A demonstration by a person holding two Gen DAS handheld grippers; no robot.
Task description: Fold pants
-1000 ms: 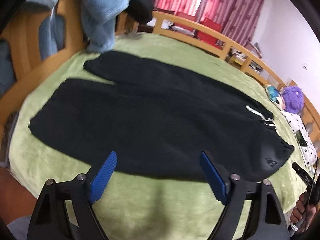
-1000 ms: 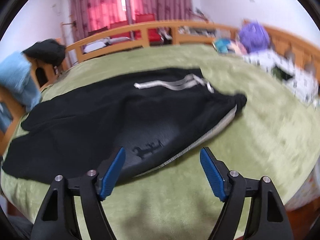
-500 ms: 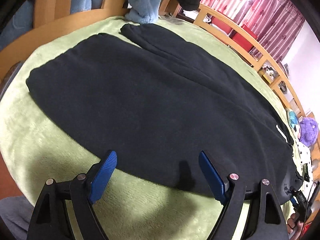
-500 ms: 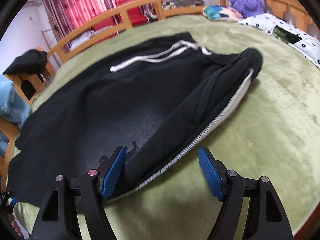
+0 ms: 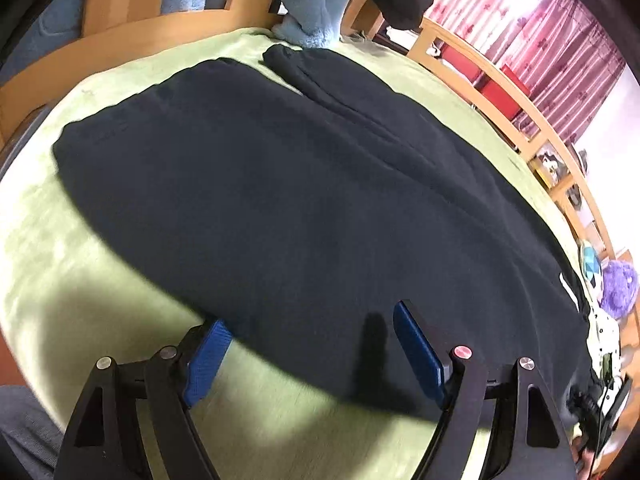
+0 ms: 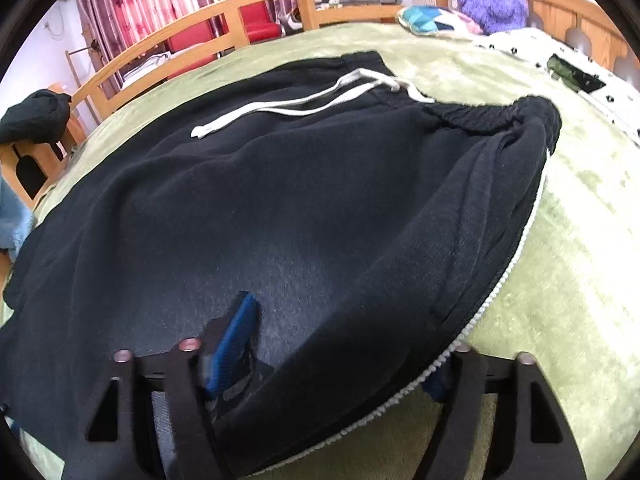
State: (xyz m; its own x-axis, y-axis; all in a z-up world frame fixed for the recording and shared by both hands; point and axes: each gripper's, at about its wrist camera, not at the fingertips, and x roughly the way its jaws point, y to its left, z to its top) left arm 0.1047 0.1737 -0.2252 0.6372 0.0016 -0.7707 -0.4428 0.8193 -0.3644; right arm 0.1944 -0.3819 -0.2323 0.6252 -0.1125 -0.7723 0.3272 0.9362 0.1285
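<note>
Across the green bed (image 5: 48,280) the black pants (image 5: 304,200) are lying flat. Left tongs (image 5: 308,344) are gaping wide over the near edge of a leg, gripping nothing. Right tongs (image 6: 340,344) are straddling the near waist hem, wide apart, one finger on top, one underneath.
</note>
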